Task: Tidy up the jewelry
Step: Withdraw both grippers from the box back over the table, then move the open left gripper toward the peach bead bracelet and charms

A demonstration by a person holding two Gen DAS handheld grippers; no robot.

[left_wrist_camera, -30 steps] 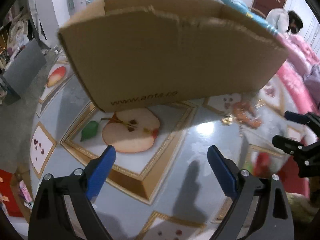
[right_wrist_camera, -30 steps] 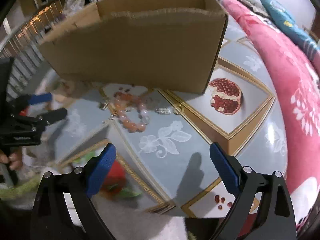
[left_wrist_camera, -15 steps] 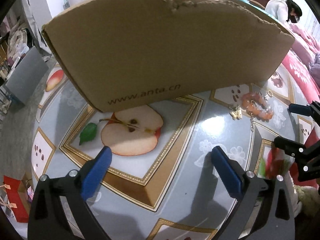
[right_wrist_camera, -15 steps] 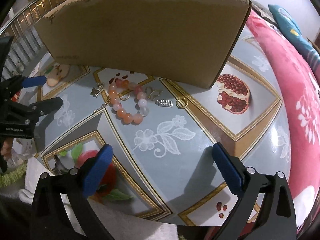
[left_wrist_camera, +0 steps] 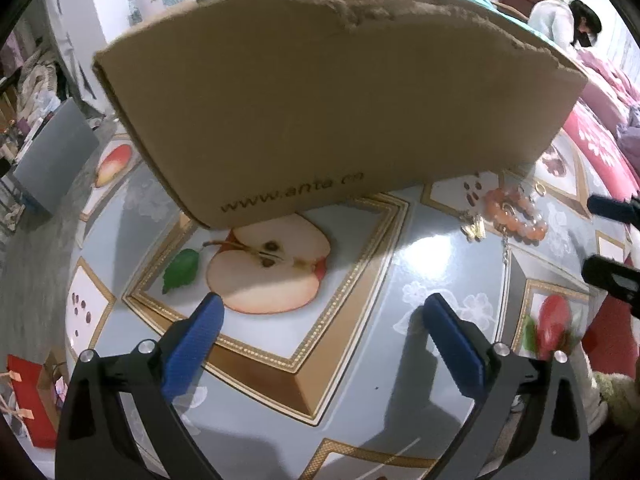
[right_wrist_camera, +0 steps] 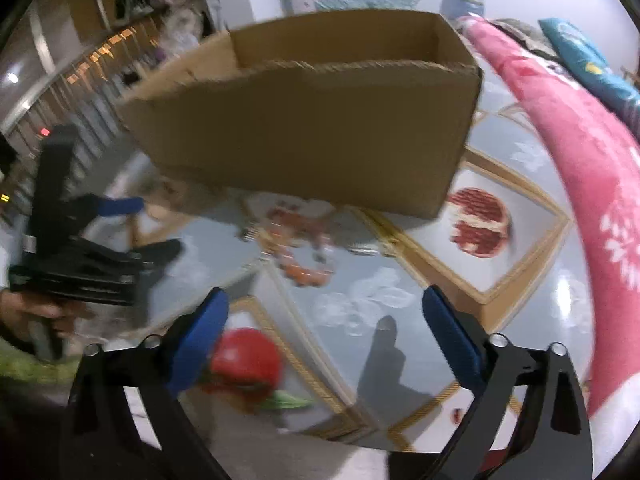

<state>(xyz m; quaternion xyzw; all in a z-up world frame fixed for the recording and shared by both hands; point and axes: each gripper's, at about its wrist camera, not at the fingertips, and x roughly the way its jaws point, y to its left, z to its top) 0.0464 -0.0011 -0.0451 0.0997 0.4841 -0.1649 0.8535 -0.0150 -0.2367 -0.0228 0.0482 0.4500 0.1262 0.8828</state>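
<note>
A brown cardboard box point(left_wrist_camera: 328, 120) with an open top stands on the fruit-print table; it also shows in the right wrist view point(right_wrist_camera: 308, 136). An orange and pink bead bracelet point(left_wrist_camera: 514, 216) lies in front of the box's right end, with a small gold charm and chain point(left_wrist_camera: 476, 232) beside it. In the right wrist view the bracelet point(right_wrist_camera: 300, 252) is blurred. My left gripper point(left_wrist_camera: 320, 316) is open and empty over the apple picture. My right gripper point(right_wrist_camera: 324, 312) is open and empty, short of the bracelet. Each gripper shows at the edge of the other's view.
The table point(left_wrist_camera: 380, 360) has a grey cloth with fruit pictures and gold borders. A pink flowered blanket point(right_wrist_camera: 580, 184) lies along the right side. A person point(left_wrist_camera: 568, 28) sits at the far right. A grey box point(left_wrist_camera: 52, 160) stands on the floor to the left.
The right wrist view has pulled back and risen and is now blurred. The left wrist view has shifted slightly, bringing the bracelet further into sight. Both grippers stay open.
</note>
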